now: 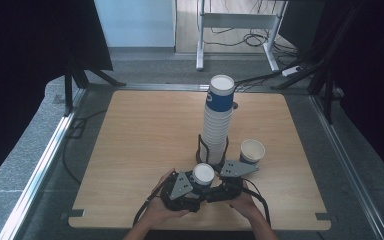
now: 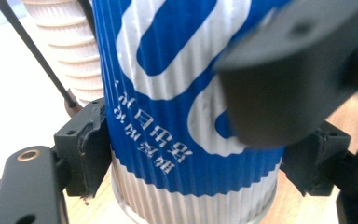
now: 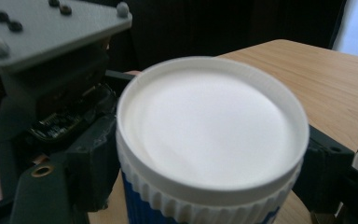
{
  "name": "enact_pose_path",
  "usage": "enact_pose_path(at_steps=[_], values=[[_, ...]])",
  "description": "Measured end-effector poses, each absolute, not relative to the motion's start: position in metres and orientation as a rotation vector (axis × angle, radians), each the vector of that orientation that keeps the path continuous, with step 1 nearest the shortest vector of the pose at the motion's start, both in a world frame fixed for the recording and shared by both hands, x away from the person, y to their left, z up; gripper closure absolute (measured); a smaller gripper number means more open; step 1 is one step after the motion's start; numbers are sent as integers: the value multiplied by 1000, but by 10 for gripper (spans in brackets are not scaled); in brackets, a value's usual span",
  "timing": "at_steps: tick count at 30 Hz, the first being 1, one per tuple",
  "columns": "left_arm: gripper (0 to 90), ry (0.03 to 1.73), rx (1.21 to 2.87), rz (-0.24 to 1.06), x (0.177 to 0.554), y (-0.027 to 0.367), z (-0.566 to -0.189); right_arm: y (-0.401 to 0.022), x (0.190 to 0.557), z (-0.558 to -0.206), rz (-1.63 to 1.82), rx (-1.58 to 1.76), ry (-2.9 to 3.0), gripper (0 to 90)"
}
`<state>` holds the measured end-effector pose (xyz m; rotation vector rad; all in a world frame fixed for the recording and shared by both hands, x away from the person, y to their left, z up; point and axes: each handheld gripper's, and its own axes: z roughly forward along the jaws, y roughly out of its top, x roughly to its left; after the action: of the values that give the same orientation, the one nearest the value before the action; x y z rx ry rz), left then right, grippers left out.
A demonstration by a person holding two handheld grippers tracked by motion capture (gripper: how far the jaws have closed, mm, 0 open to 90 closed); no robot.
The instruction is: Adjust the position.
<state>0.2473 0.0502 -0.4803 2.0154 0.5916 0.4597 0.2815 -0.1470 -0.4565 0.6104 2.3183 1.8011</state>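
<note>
A blue-and-white ribbed paper cup stands bottom-up near the table's front edge, its flat white base facing up. My left gripper is shut on it, one jaw pressing each side just above the white ribbed band. My right gripper comes from the opposite side, open, its jaws flanking the cup just under the base and seemingly just off it. In the high view the left gripper and right gripper meet at the cup, each held by a hand.
A tall stack of upturned cups stands in a black wire holder just behind the grippers. One cup stands upright and open to its right. The wooden table ends in metal rails and dark curtains.
</note>
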Motion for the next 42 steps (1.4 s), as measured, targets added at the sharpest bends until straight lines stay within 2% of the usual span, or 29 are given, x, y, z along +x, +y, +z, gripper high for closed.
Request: enact_pose_path(at_steps=[22, 36, 42], values=[[197, 573, 2118, 625, 251, 55, -485, -174, 281, -440, 1787, 635, 2298, 162], [197, 535, 2215, 773, 250, 52, -490, -181, 282, -448, 1701, 650, 2387, 153], [197, 523, 2236, 793, 249, 51, -492, -181, 283, -452, 1671, 655, 2413, 153]])
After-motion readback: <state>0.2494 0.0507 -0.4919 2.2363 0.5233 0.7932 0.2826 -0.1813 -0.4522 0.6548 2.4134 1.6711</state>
